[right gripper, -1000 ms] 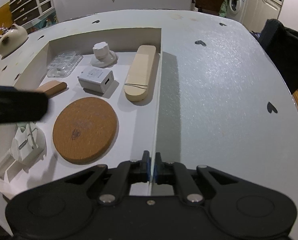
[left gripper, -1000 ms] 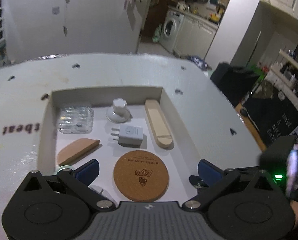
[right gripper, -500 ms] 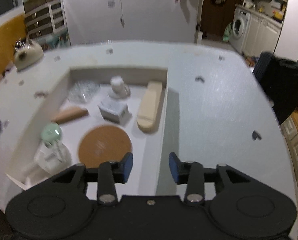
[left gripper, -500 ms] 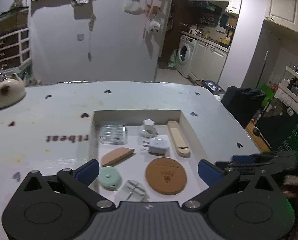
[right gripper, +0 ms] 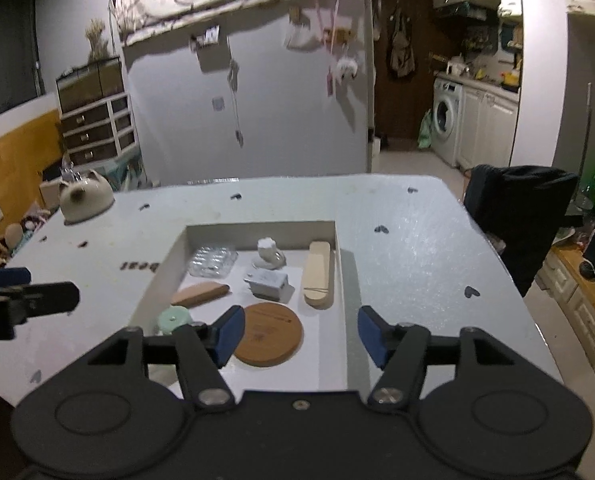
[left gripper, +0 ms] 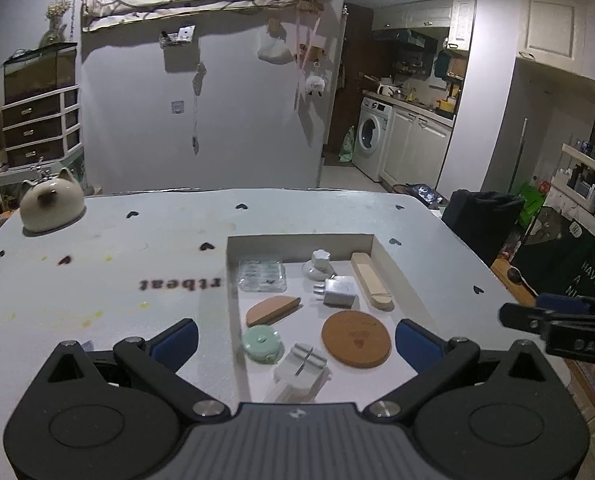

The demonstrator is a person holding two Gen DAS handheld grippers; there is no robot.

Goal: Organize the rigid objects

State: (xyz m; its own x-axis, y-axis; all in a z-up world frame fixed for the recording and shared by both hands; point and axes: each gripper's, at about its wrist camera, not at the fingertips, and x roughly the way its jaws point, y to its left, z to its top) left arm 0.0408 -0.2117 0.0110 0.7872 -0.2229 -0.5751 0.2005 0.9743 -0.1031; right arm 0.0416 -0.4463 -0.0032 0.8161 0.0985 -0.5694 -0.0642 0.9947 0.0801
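A shallow white tray [left gripper: 301,238] [right gripper: 257,226] sunk in the table holds several rigid objects: a round cork coaster [left gripper: 356,338] [right gripper: 268,334], a white plug adapter [left gripper: 339,291] [right gripper: 267,281], a long pale wooden piece [left gripper: 371,285] [right gripper: 318,274], a half-round wooden piece [left gripper: 272,309] [right gripper: 200,293], a mint round tape [left gripper: 262,343], a clear plastic case [left gripper: 262,275] and a white knob [left gripper: 318,264]. My left gripper [left gripper: 295,340] hangs open above the tray's near end, nothing between its pads. My right gripper [right gripper: 300,332] is raised over the tray's right edge, its jaws opening and empty.
A cream cat-shaped pot [left gripper: 51,206] [right gripper: 85,198] stands at the table's far left. A black chair back [right gripper: 521,200] is beyond the right edge. The white tabletop [left gripper: 97,272] carries dark heart marks. A washing machine [left gripper: 373,140] sits in the far kitchen.
Both grippers pulled back and rose, so the tray looks smaller and farther. The right gripper went from shut to wide apart. The left stayed open.
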